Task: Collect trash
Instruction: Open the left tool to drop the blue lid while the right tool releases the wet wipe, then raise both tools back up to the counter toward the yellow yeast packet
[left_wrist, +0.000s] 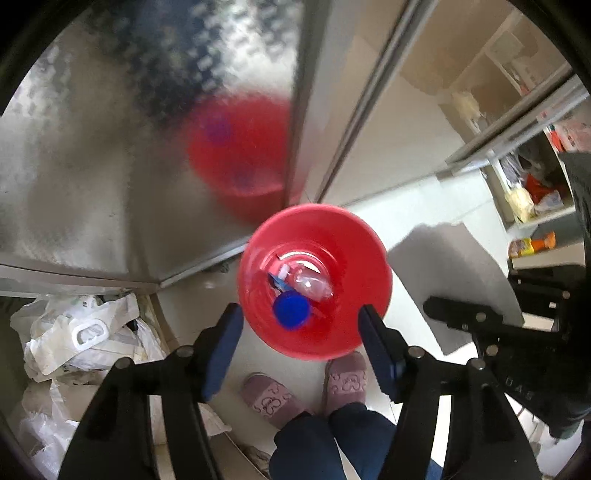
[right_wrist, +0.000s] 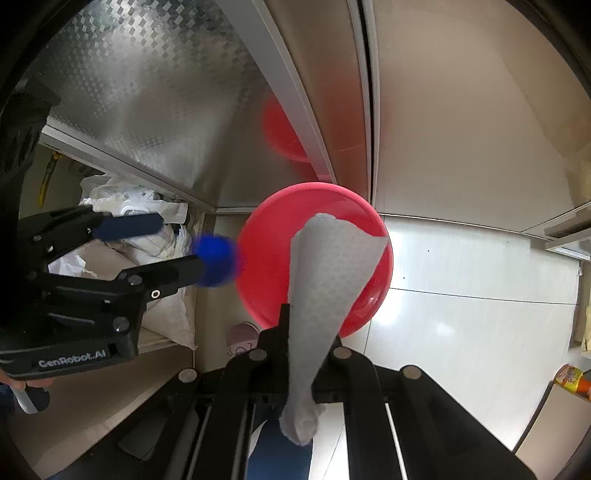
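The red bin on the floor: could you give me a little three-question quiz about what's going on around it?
1. True or false: the left gripper is clamped on the red bin.
2. What does the right gripper hold? A) a bottle B) a grey paper towel C) nothing
3. Fill in: the left wrist view shows a blue ____ in the bin's opening.
Key: 1 false, its jaws stand open above the bin; 2 B; 3 cap.

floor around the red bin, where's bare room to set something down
Bare pale floor lies right of the red bin, out to the shelves. It is crowded left of the bin, where white plastic bags fill the space under the metal cabinet. Below the bin in the left wrist view stand the person's slippers.
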